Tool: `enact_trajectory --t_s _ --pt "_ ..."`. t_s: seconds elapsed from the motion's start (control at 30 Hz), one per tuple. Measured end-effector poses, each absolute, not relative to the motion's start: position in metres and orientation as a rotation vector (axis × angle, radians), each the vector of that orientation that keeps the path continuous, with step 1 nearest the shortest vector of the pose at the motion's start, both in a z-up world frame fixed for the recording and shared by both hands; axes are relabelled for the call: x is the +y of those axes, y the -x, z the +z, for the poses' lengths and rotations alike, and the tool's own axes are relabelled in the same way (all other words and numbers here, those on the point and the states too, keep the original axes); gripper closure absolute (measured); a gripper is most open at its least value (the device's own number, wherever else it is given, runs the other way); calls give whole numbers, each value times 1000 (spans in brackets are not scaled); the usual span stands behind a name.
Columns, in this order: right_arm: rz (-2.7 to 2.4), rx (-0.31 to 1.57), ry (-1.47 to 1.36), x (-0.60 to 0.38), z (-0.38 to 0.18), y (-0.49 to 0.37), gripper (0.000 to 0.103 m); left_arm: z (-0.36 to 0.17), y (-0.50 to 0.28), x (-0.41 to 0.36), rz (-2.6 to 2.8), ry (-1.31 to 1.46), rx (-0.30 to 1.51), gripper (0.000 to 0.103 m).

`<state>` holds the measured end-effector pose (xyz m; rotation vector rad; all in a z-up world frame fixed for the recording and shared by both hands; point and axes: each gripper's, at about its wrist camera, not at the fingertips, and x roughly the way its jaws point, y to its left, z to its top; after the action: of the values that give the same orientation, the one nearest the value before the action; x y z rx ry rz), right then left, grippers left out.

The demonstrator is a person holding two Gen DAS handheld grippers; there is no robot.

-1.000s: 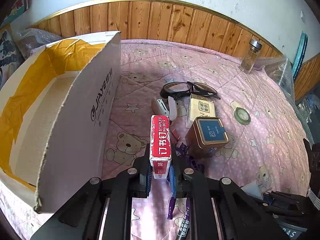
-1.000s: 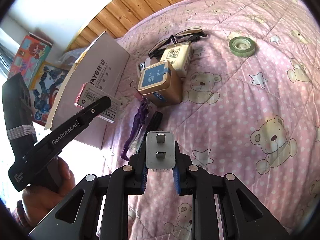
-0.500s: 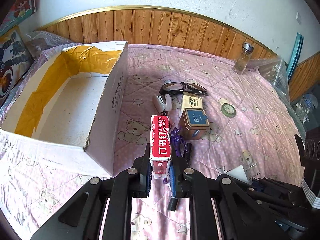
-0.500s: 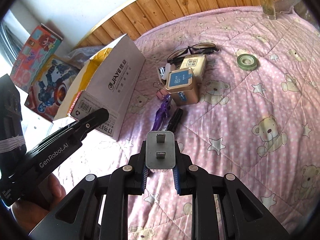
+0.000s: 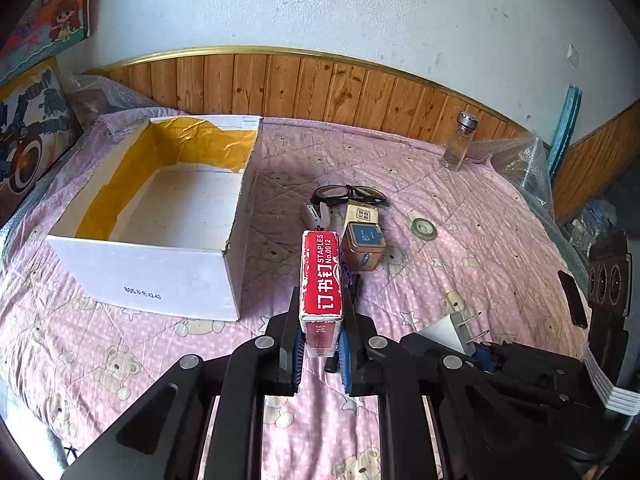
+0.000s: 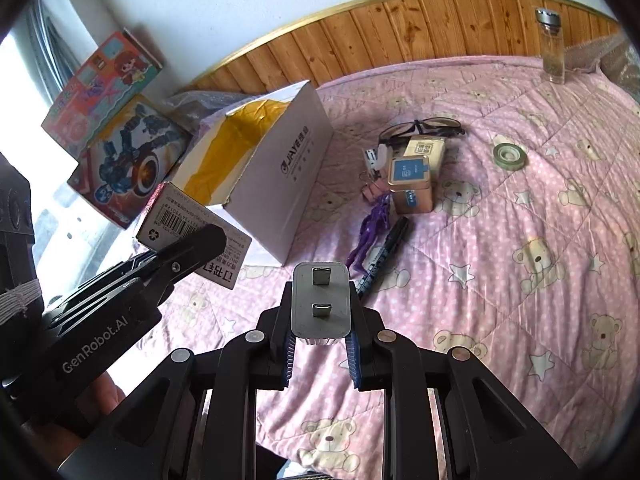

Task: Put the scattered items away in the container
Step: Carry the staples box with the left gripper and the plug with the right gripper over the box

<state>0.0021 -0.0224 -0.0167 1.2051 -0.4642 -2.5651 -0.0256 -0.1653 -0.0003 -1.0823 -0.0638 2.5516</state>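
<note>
Matt white cardboard box [image 5: 160, 276] at left of the frame, glossy yellow tape lining inside. Soft quilted cloth bedspread [image 5: 460, 208] underneath. Varnished wood panelling [image 5: 320, 88] up top. Centre, a brassy tin [image 5: 362, 246], probably metal; clear glass jar [image 5: 458, 148] upper right.

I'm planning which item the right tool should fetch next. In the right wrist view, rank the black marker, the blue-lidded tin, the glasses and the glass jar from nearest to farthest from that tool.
1. black marker, just ahead of the right tool, slightly right.
2. blue-lidded tin, farther ahead, right of centre.
3. glasses, behind the tin.
4. glass jar, far right, by the wooden panelling.
</note>
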Motion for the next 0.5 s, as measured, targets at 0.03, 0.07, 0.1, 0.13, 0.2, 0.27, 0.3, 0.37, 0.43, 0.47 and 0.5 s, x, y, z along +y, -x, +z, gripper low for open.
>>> enact_trajectory --t_s 0.03,0.07,0.1,0.13,0.2,0.27,0.3,0.37,0.43,0.47,0.5 --pt "-2564 -455 -1199 -26 -14 -5 81 2 21 -168 2551 1076 -69 88" --pt "-2561 -446 -1191 -29 -11 -7 81 4 17 -171 2555 1070 -73 88" --pt "-2558 -435 -1182 -33 -8 -8 81 6 13 -174 2559 1063 -76 88" --pt "-2556 -421 -1172 -38 -4 -10 81 8 9 -178 2562 1058 -83 88" --pt "-2548 -395 -1154 -47 4 -11 81 12 3 -186 2569 1053 -104 88" --pt "-2541 -366 -1138 -57 11 -10 81 15 0 -198 2572 1058 -137 88" --pt "-2539 -353 -1130 -61 15 -8 81 16 0 -204 2572 1062 -155 88" --pt "-2526 -341 -1121 -69 21 -2 81 17 3 -216 2574 1070 -193 88" --pt "-2522 -323 -1113 -77 27 7 81 19 9 -228 2575 1075 -233 88" --pt "-2515 -319 -1111 -81 30 12 81 21 13 -234 2575 1078 -250 88" --pt "-2509 -316 -1110 -85 32 17 81 23 17 -239 2579 1073 -260 88"
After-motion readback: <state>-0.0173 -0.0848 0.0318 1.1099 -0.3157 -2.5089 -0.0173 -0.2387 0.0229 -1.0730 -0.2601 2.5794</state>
